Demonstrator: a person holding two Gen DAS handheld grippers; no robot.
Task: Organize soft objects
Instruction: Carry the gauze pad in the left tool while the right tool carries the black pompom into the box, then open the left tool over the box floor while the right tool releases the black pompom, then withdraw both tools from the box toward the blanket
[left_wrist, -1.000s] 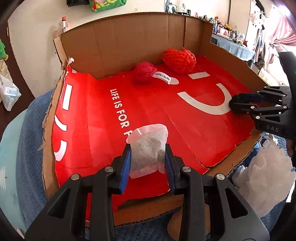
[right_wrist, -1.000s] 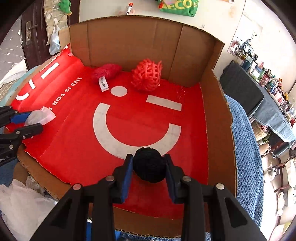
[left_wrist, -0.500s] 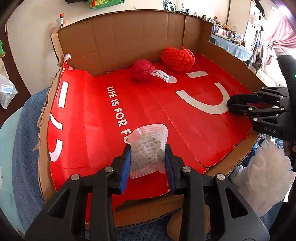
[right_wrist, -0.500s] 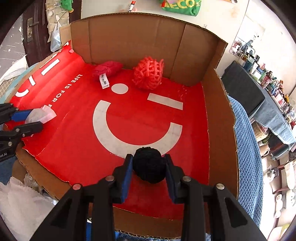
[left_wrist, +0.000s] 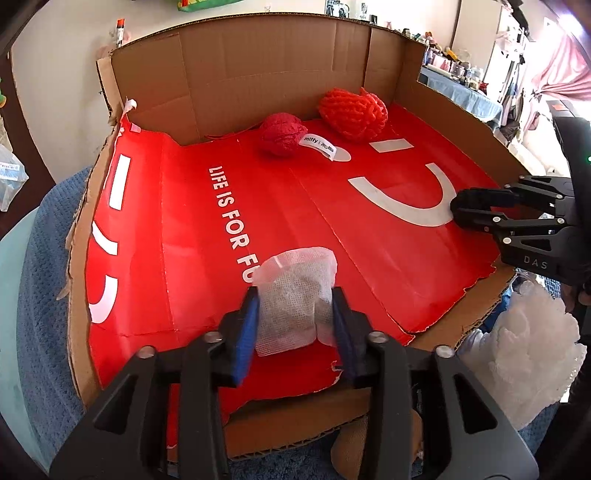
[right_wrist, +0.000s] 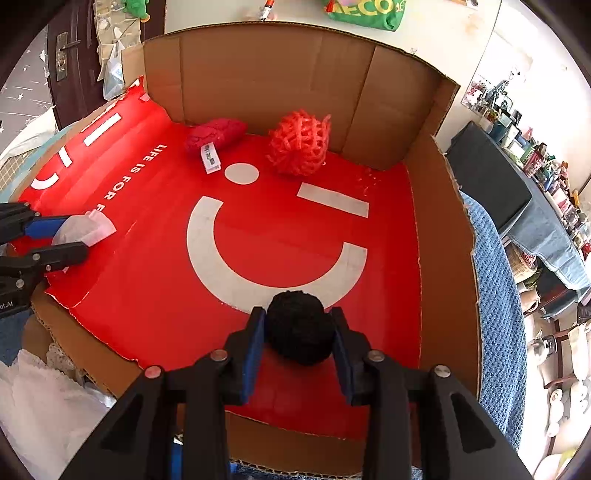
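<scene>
My left gripper (left_wrist: 295, 317) is shut on a white mesh pouch (left_wrist: 295, 291) and holds it over the near left part of the red-lined cardboard box (left_wrist: 258, 85). My right gripper (right_wrist: 298, 332) is shut on a black yarn ball (right_wrist: 297, 326) over the near right part of the box floor. A dark red knitted item with a white tag (left_wrist: 282, 134) and an orange-red net ball (left_wrist: 352, 110) lie at the back wall. The right gripper also shows in the left wrist view (left_wrist: 461, 212), and the left gripper with its pouch in the right wrist view (right_wrist: 70, 236).
The box has tall cardboard walls at the back and right (right_wrist: 439, 229); its front edge is low and torn. White fluffy fabric (left_wrist: 528, 350) lies outside the front edge. A blue knitted blanket (right_wrist: 495, 295) is under the box. Cluttered shelves stand far right.
Both grippers have moved a little forward over the box floor, each still holding its object. The items at the back wall have not moved.
</scene>
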